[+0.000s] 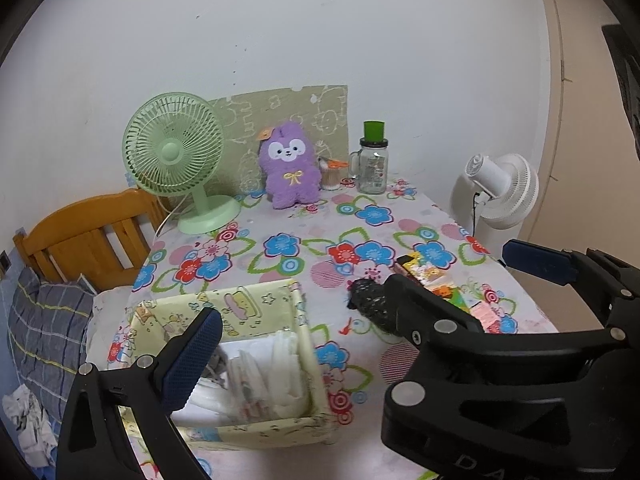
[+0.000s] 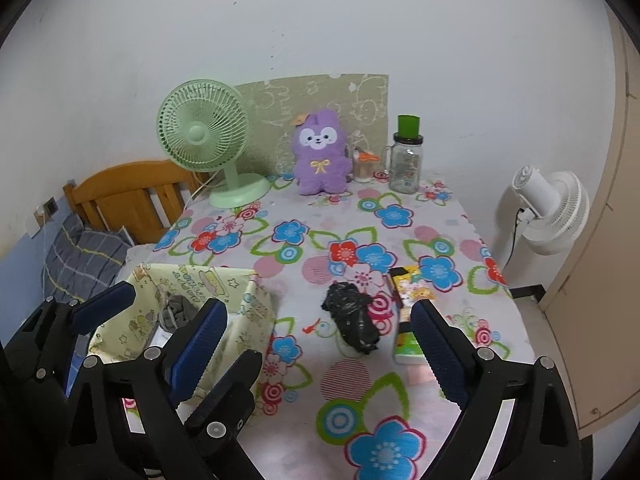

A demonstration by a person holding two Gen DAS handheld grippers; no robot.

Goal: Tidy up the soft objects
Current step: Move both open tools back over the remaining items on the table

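Two black handheld grippers with blue padded fingers sit side by side, tilted downward: the left gripper (image 2: 146, 308) beside the right gripper (image 2: 320, 332), both with jaws spread wide and nothing gripped between their pads.

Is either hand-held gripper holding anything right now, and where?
Nothing. Left hand-held gripper and right hand-held gripper are open and empty; the black bundle lies loose on the table.

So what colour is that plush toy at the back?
Purple, with a white face and a yellow bow; the plush toy shows best in the right wrist view.
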